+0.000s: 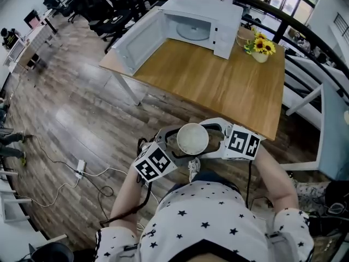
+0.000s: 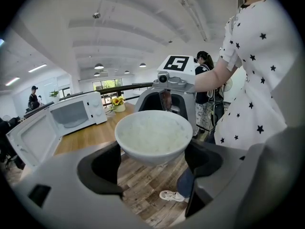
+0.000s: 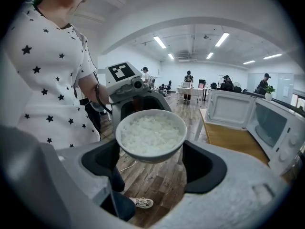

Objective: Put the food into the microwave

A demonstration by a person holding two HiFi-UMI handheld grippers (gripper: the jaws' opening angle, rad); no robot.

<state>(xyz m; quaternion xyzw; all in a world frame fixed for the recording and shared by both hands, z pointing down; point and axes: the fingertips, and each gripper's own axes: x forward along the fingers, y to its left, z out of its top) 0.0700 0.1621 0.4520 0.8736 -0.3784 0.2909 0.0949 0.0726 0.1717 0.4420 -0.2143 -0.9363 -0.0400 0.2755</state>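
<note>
A white bowl of rice (image 1: 192, 139) hangs in front of the person's body, over the wooden floor and short of the table's near edge. My left gripper (image 1: 170, 146) and right gripper (image 1: 217, 138) clasp it from opposite sides, each shut on its wall. In the left gripper view the bowl (image 2: 153, 137) fills the gap between the jaws of the left gripper (image 2: 152, 163), with the right gripper (image 2: 170, 87) facing it. The right gripper view shows the same bowl (image 3: 151, 135) and the left gripper (image 3: 129, 87) opposite. The white microwave (image 1: 199, 23) stands at the table's far side, its door (image 1: 139, 43) swung wide open and its turntable bare.
The wooden table (image 1: 218, 83) lies between the bowl and the microwave. A vase of sunflowers (image 1: 259, 47) stands right of the microwave. A dark railing (image 1: 305, 29) runs behind. Cables and a power strip (image 1: 80, 168) lie on the floor at the left. People stand far off.
</note>
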